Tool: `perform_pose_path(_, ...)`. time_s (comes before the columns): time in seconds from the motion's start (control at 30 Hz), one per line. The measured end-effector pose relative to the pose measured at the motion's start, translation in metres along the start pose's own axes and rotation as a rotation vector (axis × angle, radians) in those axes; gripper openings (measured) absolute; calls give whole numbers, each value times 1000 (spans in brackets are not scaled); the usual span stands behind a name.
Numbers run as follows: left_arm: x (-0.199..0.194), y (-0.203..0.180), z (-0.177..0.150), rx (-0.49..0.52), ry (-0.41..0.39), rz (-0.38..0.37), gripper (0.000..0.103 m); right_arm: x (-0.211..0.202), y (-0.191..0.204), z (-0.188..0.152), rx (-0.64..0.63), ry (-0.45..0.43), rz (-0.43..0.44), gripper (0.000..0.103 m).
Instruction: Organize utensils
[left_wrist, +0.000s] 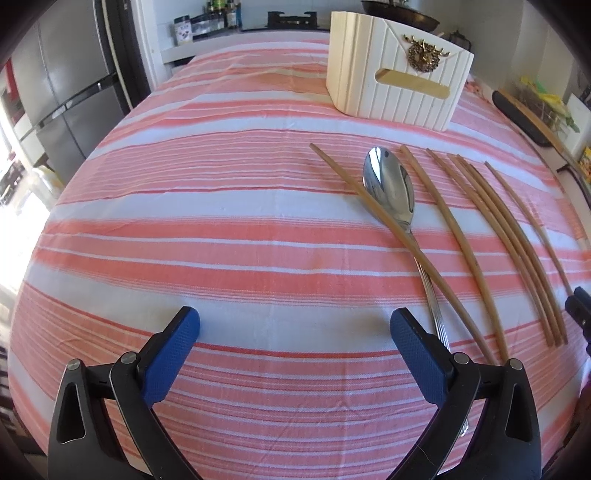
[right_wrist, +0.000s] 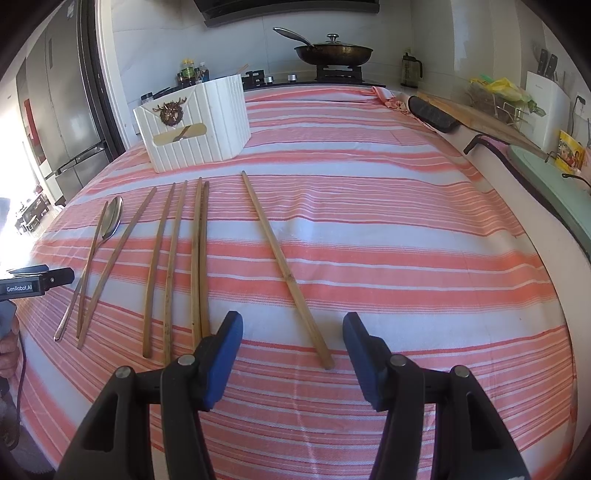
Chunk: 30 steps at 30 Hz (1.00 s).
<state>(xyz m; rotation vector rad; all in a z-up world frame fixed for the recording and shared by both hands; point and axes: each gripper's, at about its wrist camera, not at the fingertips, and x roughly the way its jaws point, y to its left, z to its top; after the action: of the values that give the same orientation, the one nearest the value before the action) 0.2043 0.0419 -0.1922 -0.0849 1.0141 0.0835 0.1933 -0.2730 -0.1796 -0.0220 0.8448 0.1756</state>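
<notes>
Several wooden chopsticks (left_wrist: 476, 240) lie side by side on the striped cloth, with a steel spoon (left_wrist: 391, 192) among them; one chopstick crosses the spoon's handle. A white ribbed utensil box (left_wrist: 395, 74) stands beyond them. My left gripper (left_wrist: 295, 325) is open and empty, left of the spoon handle. In the right wrist view the chopsticks (right_wrist: 201, 258), spoon (right_wrist: 110, 221) and box (right_wrist: 199, 125) show again, and one chopstick (right_wrist: 284, 269) lies apart, its near end between the fingers of my open, empty right gripper (right_wrist: 291, 328).
The pink and white striped cloth (right_wrist: 406, 258) covers the whole counter. A stove with a lidded pan (right_wrist: 334, 51) is at the back, a fridge (left_wrist: 66, 85) on the left, a cutting board and clutter (right_wrist: 491, 110) along the right edge.
</notes>
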Motion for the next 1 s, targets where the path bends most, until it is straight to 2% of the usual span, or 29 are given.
perform_pose_path(0.5, -9, 9, 6, -87, -14, -44, 103, -2, -3, 1, 17, -10, 5, 58)
perform_pose_path(0.8, -6, -19, 8, -58, -10, -81, 103, -2, -5, 1, 24, -10, 9, 58)
perform_pose_path(0.9, -1, -37, 13, -32, -18, -64, 103, -2, -5, 1, 26, -10, 10, 58)
perform_pose_path(1.0, 11, -51, 15, 39, -4, 27, 103, -2, -5, 1, 26, -12, 10, 58)
